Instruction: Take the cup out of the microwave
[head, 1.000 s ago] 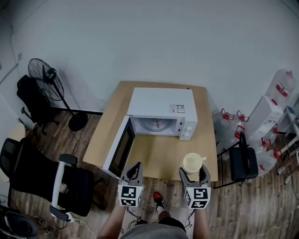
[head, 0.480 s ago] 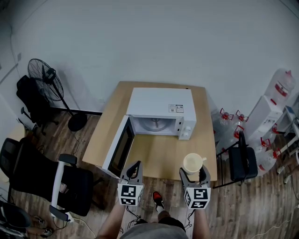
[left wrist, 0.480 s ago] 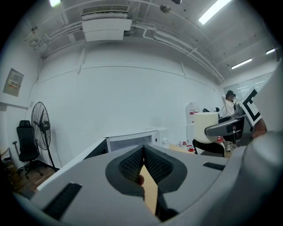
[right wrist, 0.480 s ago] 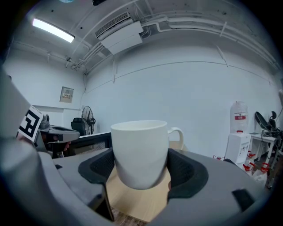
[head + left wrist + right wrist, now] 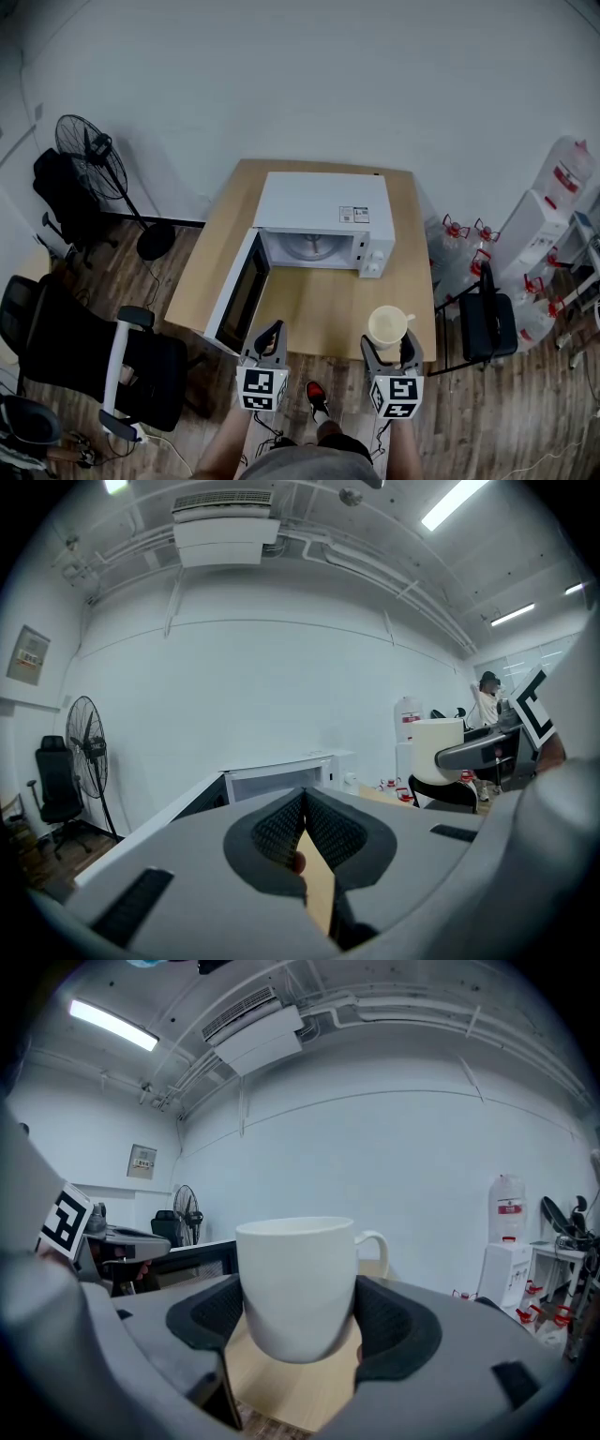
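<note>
Pinching the white cup [image 5: 295, 1279] by its sides, probably to keep it upright, the right gripper [image 5: 389, 352] holds it over the table's [image 5: 319, 314] near edge, outside the open microwave [image 5: 323, 211], while the left gripper [image 5: 268, 339], jaws pressed together on nothing, hangs near the door [image 5: 239, 295].

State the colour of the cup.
The cup is plain white; the right gripper view shows it best.
</note>
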A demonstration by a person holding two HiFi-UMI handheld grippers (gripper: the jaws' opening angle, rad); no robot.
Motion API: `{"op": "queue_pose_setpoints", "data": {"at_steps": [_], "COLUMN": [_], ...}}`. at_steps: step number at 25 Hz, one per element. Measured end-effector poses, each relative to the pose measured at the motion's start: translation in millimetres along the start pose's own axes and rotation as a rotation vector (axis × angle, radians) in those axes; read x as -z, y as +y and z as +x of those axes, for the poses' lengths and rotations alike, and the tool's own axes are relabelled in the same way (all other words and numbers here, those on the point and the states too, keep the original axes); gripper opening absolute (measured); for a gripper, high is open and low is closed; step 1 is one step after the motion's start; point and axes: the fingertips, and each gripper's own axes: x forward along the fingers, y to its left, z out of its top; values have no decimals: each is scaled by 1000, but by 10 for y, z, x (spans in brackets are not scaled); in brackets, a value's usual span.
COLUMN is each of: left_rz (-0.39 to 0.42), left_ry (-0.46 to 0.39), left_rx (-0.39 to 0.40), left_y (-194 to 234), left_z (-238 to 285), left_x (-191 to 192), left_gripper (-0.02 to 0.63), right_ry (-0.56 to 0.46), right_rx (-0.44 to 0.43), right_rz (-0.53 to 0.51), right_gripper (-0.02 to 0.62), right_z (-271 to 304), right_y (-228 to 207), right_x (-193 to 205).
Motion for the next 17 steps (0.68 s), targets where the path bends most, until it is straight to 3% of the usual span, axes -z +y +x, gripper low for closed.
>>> {"op": "queue_pose_setpoints", "data": {"at_steps": [17], "left_rz": [1], "left_ry": [8], "left_rx": [-12], "left_y": [2], "left_z": [-23], "left_x": [30], "left_gripper": [23], "right_ry": [-28], "right_rx": [-12], "right_rz": [-2], "right_gripper": [374], "right_z": [15], "right_y": [22], "right_x": [-12]}}
